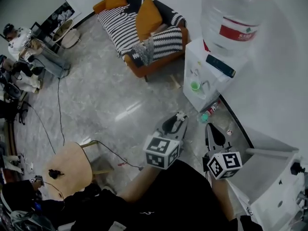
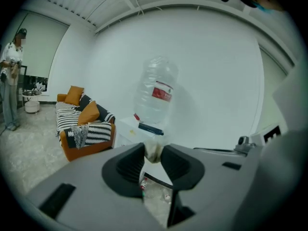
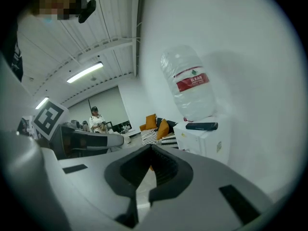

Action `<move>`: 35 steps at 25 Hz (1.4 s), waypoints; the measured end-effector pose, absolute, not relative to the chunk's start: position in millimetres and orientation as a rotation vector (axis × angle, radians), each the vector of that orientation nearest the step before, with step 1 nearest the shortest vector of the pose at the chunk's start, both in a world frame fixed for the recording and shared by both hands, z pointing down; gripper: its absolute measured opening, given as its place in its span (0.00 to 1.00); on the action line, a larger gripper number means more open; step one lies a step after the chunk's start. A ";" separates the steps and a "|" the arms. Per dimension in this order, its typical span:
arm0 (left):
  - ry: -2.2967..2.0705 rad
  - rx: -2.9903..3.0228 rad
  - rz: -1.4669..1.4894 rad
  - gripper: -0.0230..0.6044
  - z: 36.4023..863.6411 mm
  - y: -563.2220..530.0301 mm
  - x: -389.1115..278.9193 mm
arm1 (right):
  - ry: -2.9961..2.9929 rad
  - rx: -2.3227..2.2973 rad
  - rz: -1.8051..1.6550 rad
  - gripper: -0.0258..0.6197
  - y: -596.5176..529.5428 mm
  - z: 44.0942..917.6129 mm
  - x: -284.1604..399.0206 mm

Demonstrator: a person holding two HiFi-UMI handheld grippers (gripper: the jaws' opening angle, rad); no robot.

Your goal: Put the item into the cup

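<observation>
Grey marble floor [image 1: 110,105] fills the head view, with one striped sofa [image 1: 139,28] at the top and one water dispenser [image 1: 207,76] at upper right. Of the two grippers, the left gripper [image 1: 179,117] has its fingers pinched on one small pale crumpled item [image 2: 153,150], held in the air at centre frame. The right gripper [image 3: 150,148] has its fingers closed on nothing. One green round thing [image 1: 195,85] on the dispenser may be the cup; I cannot tell. Pinched only at the tips, the light item could slip to the floor.
</observation>
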State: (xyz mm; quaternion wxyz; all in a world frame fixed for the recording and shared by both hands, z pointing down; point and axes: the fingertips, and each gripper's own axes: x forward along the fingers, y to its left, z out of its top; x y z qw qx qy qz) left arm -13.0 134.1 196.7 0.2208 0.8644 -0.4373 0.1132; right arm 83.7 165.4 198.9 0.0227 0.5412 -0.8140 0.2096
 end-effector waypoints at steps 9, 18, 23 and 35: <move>-1.114 2.473 0.242 0.21 184.3 47.7 -31.7 | -2.482 1.642 0.515 0.06 72.6 179.6 42.9; -1.034 2.388 0.185 0.21 229.4 0.1 -24.6 | -2.317 1.641 0.566 0.06 43.4 194.4 58.3; -0.981 2.371 0.231 0.21 248.1 -6.6 -11.8 | -2.282 1.660 0.619 0.06 42.3 207.0 65.0; -0.925 2.457 0.432 0.21 306.6 -35.1 15.7 | -2.278 1.637 0.741 0.06 0.4 284.4 74.5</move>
